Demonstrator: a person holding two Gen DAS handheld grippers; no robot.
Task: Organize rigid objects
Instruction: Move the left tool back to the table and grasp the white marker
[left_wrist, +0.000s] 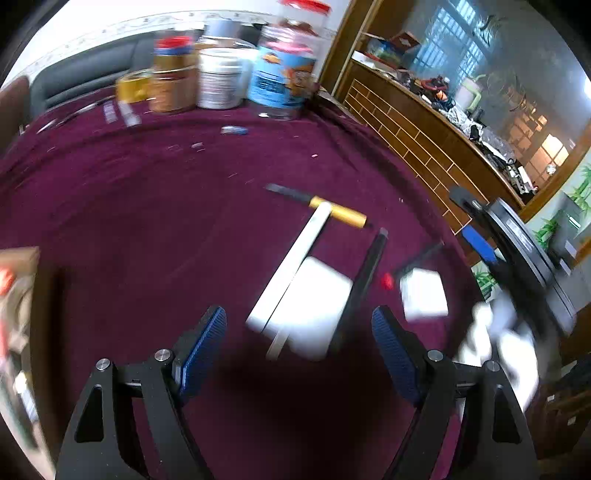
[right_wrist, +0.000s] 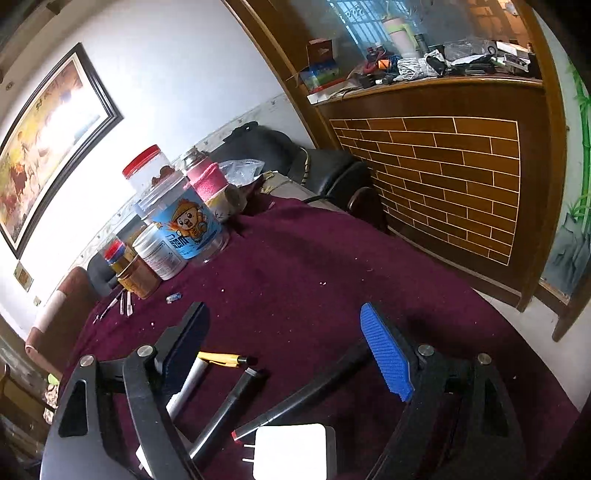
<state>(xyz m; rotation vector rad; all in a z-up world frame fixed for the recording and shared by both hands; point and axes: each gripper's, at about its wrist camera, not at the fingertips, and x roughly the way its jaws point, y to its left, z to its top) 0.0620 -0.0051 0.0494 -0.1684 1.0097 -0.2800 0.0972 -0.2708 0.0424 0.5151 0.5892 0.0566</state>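
Round table under a maroon cloth (right_wrist: 314, 266), wood-panelled counter with a brick-pattern front (right_wrist: 443, 177) behind it, framed painting (right_wrist: 48, 136) on the white wall. Jars cluster at the far edge: blue cartoon-label jar (right_wrist: 190, 225), red-lid clear jar (right_wrist: 146, 168), white can (right_wrist: 159, 254), amber jar (right_wrist: 138, 278).

Task items lie loose on the cloth near the front edge. Yellow-handled utility knife (left_wrist: 332, 208) lies flat, farthest out. A white marker (left_wrist: 288, 266) lies with its far end touching the knife handle. A black marker (left_wrist: 364, 284) lies beside it, with a larger white block (left_wrist: 317, 310), blurred, between the two. A small white charger (left_wrist: 424, 293) sits to the right, a second dark marker with a red end (left_wrist: 413, 258) touching its far corner.

In the right wrist view the charger (right_wrist: 295, 452) shows its plug prongs, and the red-ended marker (right_wrist: 306, 393) runs diagonally just above it.

Left gripper (left_wrist: 299, 325): blue pads (left_wrist: 207, 339) spread wide, nothing between them, hovering over the white block and markers. Right gripper (right_wrist: 284, 354): fingers spread wide, holding nothing, above the markers and charger. Left view is motion-blurred.
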